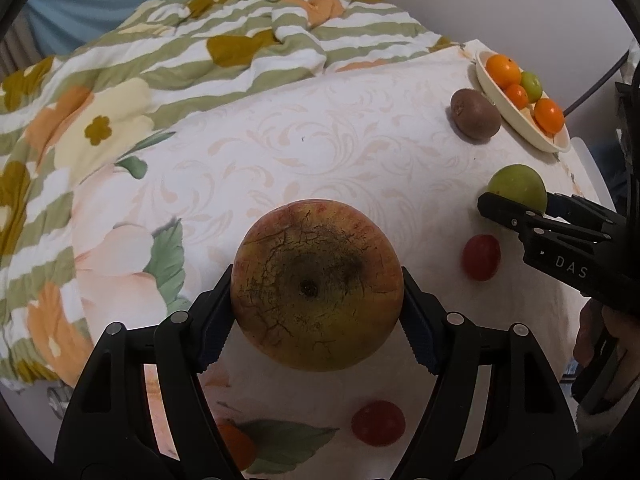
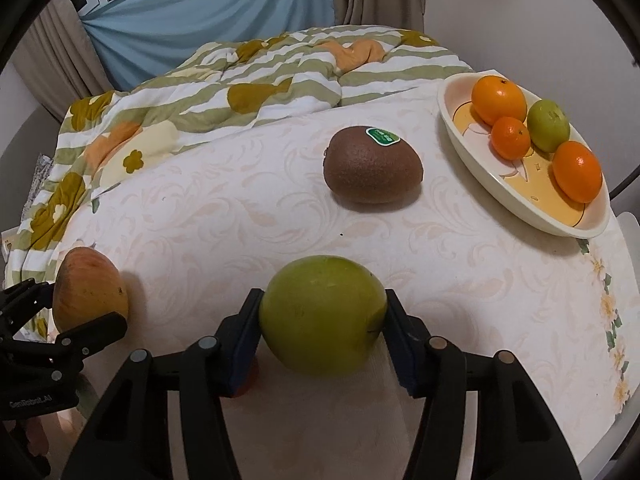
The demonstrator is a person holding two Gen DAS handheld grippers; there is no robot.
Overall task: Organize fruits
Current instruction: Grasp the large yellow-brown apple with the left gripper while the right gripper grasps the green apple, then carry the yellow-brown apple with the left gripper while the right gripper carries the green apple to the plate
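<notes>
bed [image 2: 248, 216], patterned sheet, far half under rumpled quilt [image 2: 224, 92] | dish [image 2: 520, 200] at right edge held four fruits | left gripper [image 1: 318, 300] jaws clamped on russet apple [image 1: 316, 284] | right gripper [image 2: 324, 332] jaws pressed on green apple [image 2: 320, 312] | kiwi [image 2: 372, 168] loose beside dish | red fruit [image 1: 481, 257] small, blurred; another [image 1: 378, 422] partly hidden

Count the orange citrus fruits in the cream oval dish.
3: the large round orange fruit at the far end, the small one mid-dish, and one at the near end. None look hidden.

Open bedsheet [image 2: 240, 216] left of kiwi [image 2: 372, 170], kiwi just before fruit bowl [image 2: 480, 168]
</notes>
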